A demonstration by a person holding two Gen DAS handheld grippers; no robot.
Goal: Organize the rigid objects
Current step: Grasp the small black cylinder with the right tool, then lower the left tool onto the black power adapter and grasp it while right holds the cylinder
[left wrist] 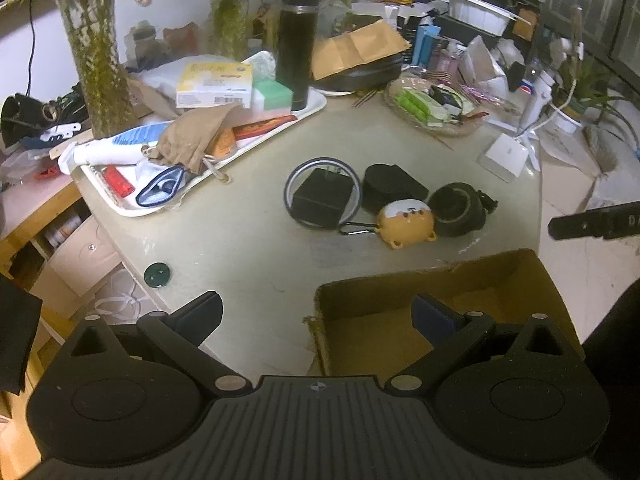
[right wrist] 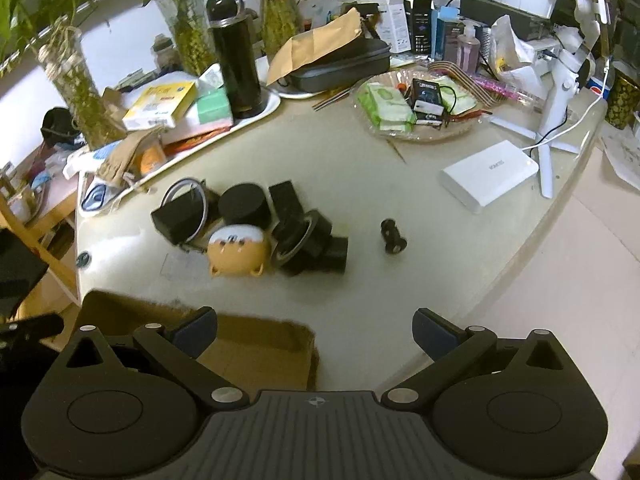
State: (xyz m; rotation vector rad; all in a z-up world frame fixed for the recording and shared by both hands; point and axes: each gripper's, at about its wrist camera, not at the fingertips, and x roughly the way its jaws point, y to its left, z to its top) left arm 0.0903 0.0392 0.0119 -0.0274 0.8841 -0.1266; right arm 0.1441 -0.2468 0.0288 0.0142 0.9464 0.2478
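A cluster of small items lies mid-table: a black charger block [left wrist: 319, 199] inside a thin ring [left wrist: 294, 176], a black round case [left wrist: 390, 192], a yellow bear-shaped case [left wrist: 407, 224] with a carabiner, and a black tape roll [left wrist: 458, 208]. The cluster also shows in the right wrist view, with the bear case [right wrist: 236, 250] in front and a small black cylinder [right wrist: 393, 236] apart to the right. An open cardboard box [left wrist: 404, 280] stands at the table's near edge. My left gripper [left wrist: 316, 314] is open and empty above the box rim. My right gripper [right wrist: 315, 330] is open and empty above the box [right wrist: 260, 344].
A white tray [left wrist: 120, 204] piled with packets, a pouch and a black flask [left wrist: 298, 44] stands at the back left. A wicker plate [right wrist: 400, 136] of packets and a white box [right wrist: 490, 176] lie at the right. Plant vases line the back. A green disc [left wrist: 157, 274] lies near the left edge.
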